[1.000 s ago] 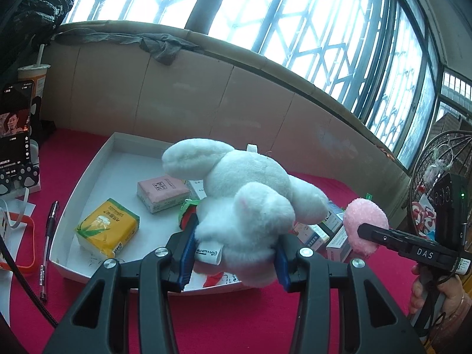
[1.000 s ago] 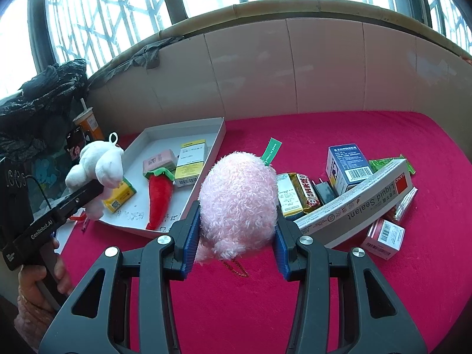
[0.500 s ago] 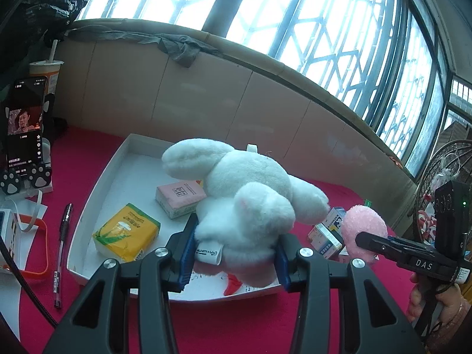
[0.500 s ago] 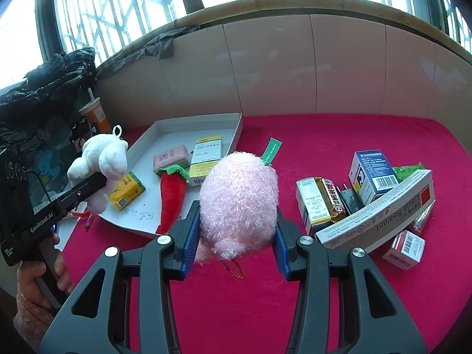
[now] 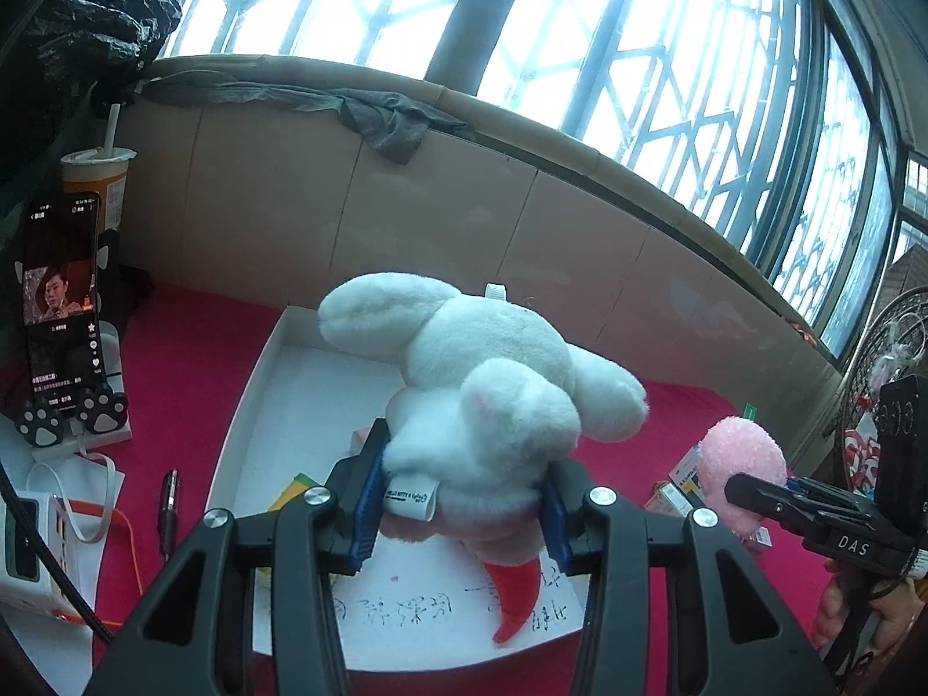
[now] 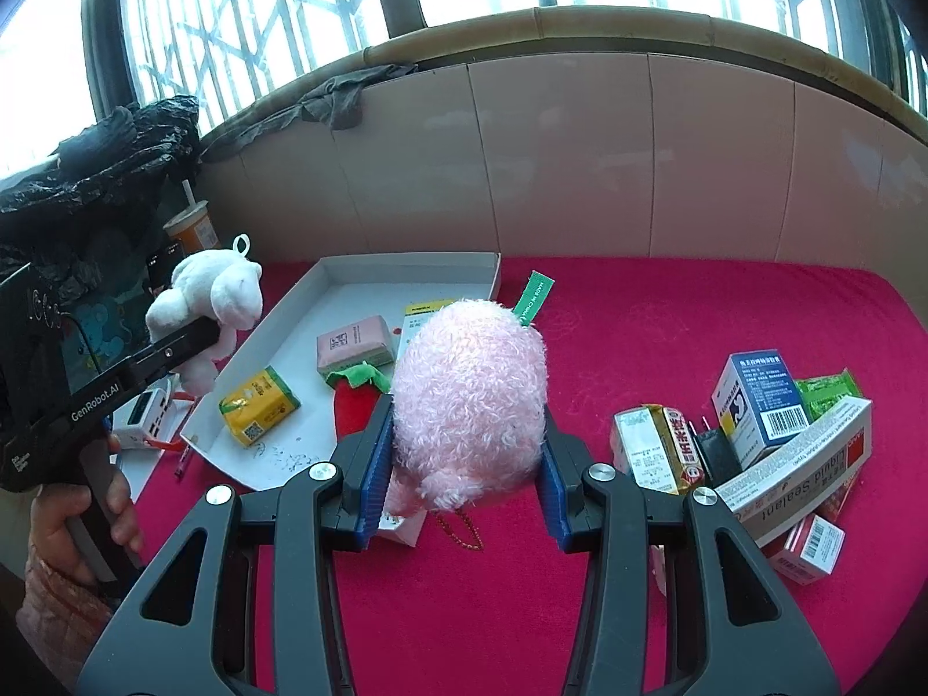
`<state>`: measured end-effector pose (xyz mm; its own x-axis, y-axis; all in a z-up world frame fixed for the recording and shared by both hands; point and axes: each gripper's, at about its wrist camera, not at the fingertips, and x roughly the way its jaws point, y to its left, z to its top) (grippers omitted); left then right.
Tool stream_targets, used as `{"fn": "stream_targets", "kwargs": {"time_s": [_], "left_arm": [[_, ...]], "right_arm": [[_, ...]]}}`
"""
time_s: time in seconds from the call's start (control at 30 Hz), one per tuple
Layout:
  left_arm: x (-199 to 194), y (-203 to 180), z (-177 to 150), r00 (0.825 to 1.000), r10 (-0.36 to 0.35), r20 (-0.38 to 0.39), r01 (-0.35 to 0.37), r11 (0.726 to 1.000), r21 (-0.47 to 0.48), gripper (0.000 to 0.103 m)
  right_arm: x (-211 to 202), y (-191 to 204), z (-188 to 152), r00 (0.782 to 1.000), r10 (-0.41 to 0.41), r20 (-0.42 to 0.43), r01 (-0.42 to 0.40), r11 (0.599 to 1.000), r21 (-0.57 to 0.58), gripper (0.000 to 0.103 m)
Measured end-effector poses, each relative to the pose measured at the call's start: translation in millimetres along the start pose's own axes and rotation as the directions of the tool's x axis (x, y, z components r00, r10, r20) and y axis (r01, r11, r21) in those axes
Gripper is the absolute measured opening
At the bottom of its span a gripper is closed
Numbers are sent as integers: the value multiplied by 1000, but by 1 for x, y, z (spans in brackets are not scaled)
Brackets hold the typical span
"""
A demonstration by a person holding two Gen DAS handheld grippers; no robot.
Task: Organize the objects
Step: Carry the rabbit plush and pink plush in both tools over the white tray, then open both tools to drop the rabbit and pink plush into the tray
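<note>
gripping a white plush rabbit [image 5: 493,394] between their blue pads, the left tongs [image 5: 461,499] hold it raised over the white tray [image 5: 255,383], which sits on the red tabletop [image 5: 191,359]. left of these tongs, on the tabletop, stand a phone [image 5: 61,301] in a paw-footed holder and a lidded cup with a straw [image 5: 95,180] behind it; nearer in lie a white power bank [image 5: 26,545] and a pen [image 5: 169,501]. under the rabbit, the tip of a red plush chilli [image 5: 519,597] lies on the tray floor beside handwritten marks.

to the right of the left tongs, the right tongs [image 6: 464,475] are closed on a pink plush toy [image 6: 472,400] with a green tag, held above the red tabletop just right of the tray. seen from the right tongs, the tray is ahead and to their left, holding a yellow packet [image 6: 258,406], a pink packet [image 6: 354,345], the chilli with its green top, and a white box with a yellow band [image 6: 417,319] partly behind the pink toy. further left, a hand [image 6: 75,522] grips the handle of the left tool, with the rabbit at its tip.

right of the right tongs, on the tabletop, lies a loose heap: a cream and red carton [image 6: 655,446], a blue and white box [image 6: 760,400], a green packet [image 6: 826,391], a long white sealant box [image 6: 806,478] leaning across them, and a small red and white box [image 6: 806,548] nearest.
</note>
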<state>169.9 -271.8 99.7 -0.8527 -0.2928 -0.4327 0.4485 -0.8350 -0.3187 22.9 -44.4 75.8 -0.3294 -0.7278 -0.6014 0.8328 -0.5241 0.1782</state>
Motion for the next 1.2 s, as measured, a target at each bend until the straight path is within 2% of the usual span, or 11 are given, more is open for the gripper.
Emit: {"fn": "stream_targets", "kwargs": {"time_s": [0.13,0.57,0.83,1.2], "left_arm": [[7,2,11,1000,27,-3,-27,999,22,45],[43,24,48,998,52,-30,-52,999,-4,46],[98,52,67,991,43,-130,-55,994,-93,46],[100,55,62,984,122,-130,-130,990,-56,48]], "right_arm": [[10,8,5,1000,15,-16,-15,1000,-5,43],[38,26,46,999,33,-16,-33,999,-19,43],[82,61,62,997,55,-46,-58,996,-75,43],[153,71,69,995,-38,-97,27,994,-109,43]]}}
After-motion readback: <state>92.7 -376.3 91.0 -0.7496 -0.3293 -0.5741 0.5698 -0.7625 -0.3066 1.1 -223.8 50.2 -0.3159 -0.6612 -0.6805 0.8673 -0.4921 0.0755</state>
